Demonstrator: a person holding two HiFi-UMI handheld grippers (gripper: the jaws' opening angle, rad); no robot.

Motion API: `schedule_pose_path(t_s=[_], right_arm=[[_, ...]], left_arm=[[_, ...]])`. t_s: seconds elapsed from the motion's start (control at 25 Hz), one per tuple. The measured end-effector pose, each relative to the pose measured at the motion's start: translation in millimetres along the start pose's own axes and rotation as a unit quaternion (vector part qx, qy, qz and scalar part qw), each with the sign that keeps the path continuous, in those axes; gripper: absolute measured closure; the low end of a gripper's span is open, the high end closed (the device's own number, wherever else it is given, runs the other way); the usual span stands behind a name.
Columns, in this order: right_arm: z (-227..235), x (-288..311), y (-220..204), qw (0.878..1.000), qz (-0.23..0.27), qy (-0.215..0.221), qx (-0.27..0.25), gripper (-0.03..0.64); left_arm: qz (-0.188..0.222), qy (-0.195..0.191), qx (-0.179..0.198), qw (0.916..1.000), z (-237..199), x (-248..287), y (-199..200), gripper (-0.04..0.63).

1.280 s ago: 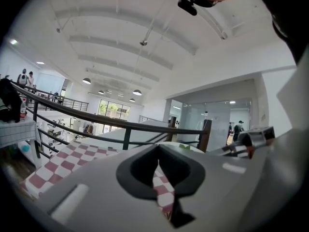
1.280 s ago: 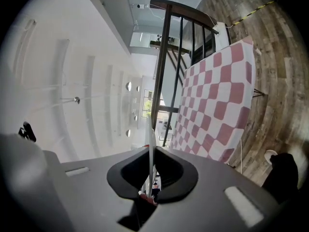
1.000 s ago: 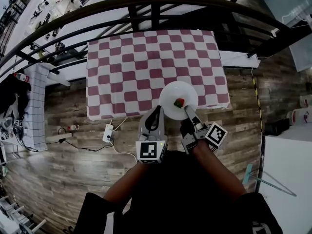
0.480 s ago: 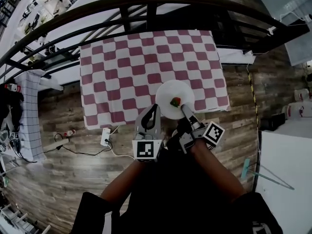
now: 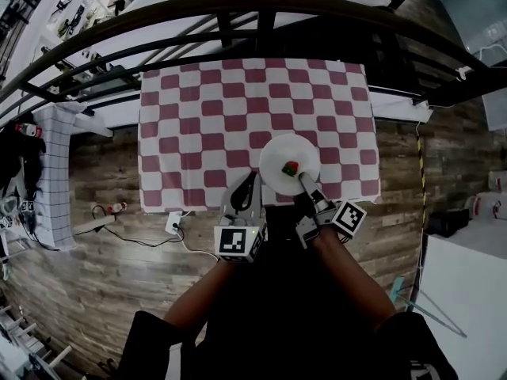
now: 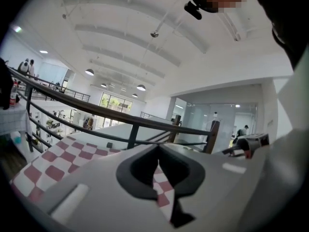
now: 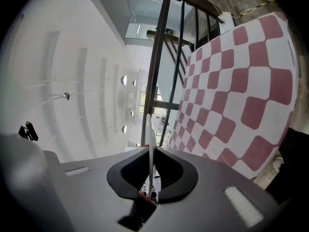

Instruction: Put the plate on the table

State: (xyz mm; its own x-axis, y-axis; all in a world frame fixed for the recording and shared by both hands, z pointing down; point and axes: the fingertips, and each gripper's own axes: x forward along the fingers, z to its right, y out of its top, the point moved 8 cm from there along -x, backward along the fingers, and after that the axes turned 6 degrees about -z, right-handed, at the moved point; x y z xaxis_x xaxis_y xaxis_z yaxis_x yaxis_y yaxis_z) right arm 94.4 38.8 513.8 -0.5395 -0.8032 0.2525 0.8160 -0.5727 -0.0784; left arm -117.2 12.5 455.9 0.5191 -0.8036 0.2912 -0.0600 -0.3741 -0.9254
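Big indoor hall: arched ceiling (image 6: 145, 37), pendant lamps (image 6: 141, 87), black railing (image 5: 261, 2).

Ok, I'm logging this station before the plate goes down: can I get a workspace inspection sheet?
Surface: table, red-and-white checked top.
Job's things: white plate over the table's near edge, small red-and-green item on it; whether it rests there, cannot tell.
Clutter: nothing seen on the table.
Grippers: right gripper shut on the plate's near rim; left gripper shut, empty, beside the plate.
Cables: power strip and cable on the wooden floor at left.
Surroundings: dark railing beyond the table.
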Motion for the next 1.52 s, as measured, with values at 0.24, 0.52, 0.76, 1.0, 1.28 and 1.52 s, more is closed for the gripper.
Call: schedule_pose_path(t_s=[0.24,0.52,0.76,1.0,1.28,1.52], right_arm=[[14,25,43,0.999,-0.032,-0.004,-0.032,0.6],[29,48,83,0.999,-0.05,-0.002,-0.013,0.599],[52,68,102,0.997,-0.077,-0.007,-0.007,0.6],[69,88,115,0.996,-0.086,-0.001,-0.021,0.598],[91,108,122,0.993,-0.109,-0.021,-0.032,0.6],[106,126,115,0.992,-0.123,-0.003,-0.017,0.6]], left_arm=[[0.002,0.022,0.028,0.9994,-5,44,12,0.584],[0.008,0.022,0.016,0.9996,0,85,24,0.584],[0.008,0.027,0.023,0.9994,-2,103,24,0.584],[-0.001,0.037,0.024,0.999,-10,115,32,0.584],[-0.011,0.046,0.023,0.9986,-21,125,31,0.584],[-0.017,0.06,0.016,0.9979,-30,127,33,0.584]])
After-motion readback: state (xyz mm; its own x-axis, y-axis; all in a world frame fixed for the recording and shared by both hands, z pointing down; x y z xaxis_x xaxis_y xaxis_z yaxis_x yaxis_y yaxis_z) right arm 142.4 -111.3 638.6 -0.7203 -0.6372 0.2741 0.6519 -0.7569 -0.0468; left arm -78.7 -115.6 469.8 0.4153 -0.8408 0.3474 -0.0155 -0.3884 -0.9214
